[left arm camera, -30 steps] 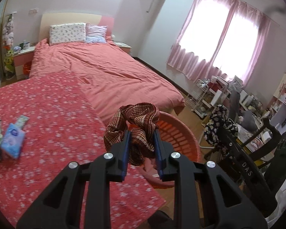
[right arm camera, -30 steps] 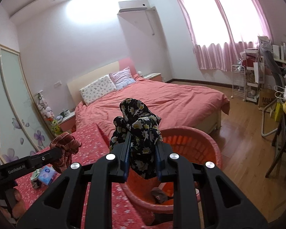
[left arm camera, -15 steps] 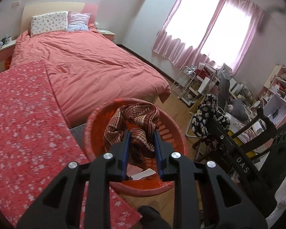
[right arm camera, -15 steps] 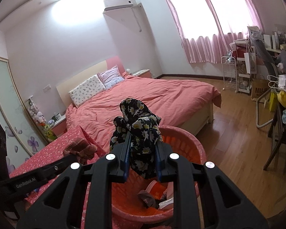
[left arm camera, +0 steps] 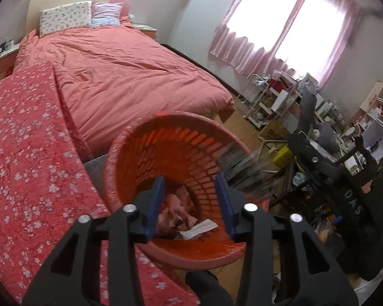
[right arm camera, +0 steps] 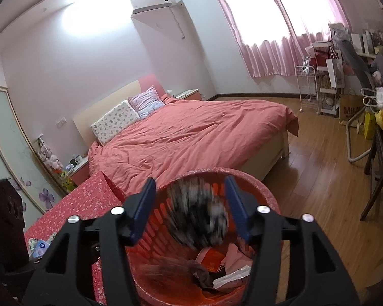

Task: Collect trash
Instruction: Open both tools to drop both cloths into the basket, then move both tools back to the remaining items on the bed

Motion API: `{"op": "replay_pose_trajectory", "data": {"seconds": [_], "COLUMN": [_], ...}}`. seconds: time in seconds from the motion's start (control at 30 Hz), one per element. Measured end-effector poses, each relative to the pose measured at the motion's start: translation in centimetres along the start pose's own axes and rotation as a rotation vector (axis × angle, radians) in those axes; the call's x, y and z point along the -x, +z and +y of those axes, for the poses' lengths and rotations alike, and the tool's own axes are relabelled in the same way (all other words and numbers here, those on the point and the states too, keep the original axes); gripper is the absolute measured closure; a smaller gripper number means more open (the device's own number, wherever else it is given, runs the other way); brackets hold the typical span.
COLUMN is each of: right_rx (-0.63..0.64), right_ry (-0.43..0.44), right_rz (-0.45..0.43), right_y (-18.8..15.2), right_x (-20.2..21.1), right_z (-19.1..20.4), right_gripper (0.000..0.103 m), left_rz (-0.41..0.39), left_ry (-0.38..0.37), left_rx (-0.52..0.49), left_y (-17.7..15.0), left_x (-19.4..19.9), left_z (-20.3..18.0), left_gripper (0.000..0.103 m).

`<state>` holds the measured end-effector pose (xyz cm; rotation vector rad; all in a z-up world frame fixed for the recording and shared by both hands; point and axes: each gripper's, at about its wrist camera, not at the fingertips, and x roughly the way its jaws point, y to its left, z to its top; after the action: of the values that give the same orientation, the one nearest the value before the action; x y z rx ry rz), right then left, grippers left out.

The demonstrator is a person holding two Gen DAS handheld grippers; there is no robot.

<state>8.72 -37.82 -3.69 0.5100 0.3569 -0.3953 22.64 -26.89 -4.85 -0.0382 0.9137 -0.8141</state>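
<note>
Both grippers [left arm camera: 190,199] [right arm camera: 190,204], jaws just opened, hang over an orange basket [left arm camera: 150,153] beside the bed [left arm camera: 130,76].

Blurred black floral cloth [right arm camera: 199,214] over the red slotted basket [right arm camera: 265,193] holding scraps.

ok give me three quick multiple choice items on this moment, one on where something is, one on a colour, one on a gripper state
1. Where is the black-and-white floral cloth?
A. lying on the bed
B. blurred between the right gripper's parted fingers, above the basket
C. on the wooden floor

2. What colour is the basket?
A. blue
B. white
C. orange-red

3. How does the left gripper stand?
A. open, nothing between its fingers
B. shut on a cloth
C. shut on a paper

Answers: 1 B, the cloth is a blur over the basket's mouth; 2 C, its slatted wall is orange-red; 3 A, its jaws have just opened and only the basket's contents show beyond.
</note>
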Motion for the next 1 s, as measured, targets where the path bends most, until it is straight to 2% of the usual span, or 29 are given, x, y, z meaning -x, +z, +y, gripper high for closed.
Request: {"op": "replay_pose_trajectory", "data": {"seconds": [0.23,0.5,0.73,1.0], "right_rx": [0.031,0.097,0.162,0.278], "right_ry": [-0.038,-0.066,-0.042,0.024], "right_rz": [0.009,0.019,0.049,0.092], "right_y": [-0.2,-0.4,-1.5,-3.5], "right_x": [0.2,0.3,0.4,0.6], "right_z": [1.0,2.5,5.3,10.2], "right_gripper": [0.039,0.034,0.034,0.034], "left_rz": [-0.017,-0.054,-0.100,-0.163], "left_ry": [0.087,0.232,0.342,0.480], "left_rx": [0.035,0.075,0.119,0.191], "left_y": [-0.8,-2.1,-3.5,-5.5], "left_x": [1.8,6.1,10.8,16.3], "left_z": [3.1,7.5,11.6,16.5], "left_gripper": [0.051,0.041,0.039,0.035]}}
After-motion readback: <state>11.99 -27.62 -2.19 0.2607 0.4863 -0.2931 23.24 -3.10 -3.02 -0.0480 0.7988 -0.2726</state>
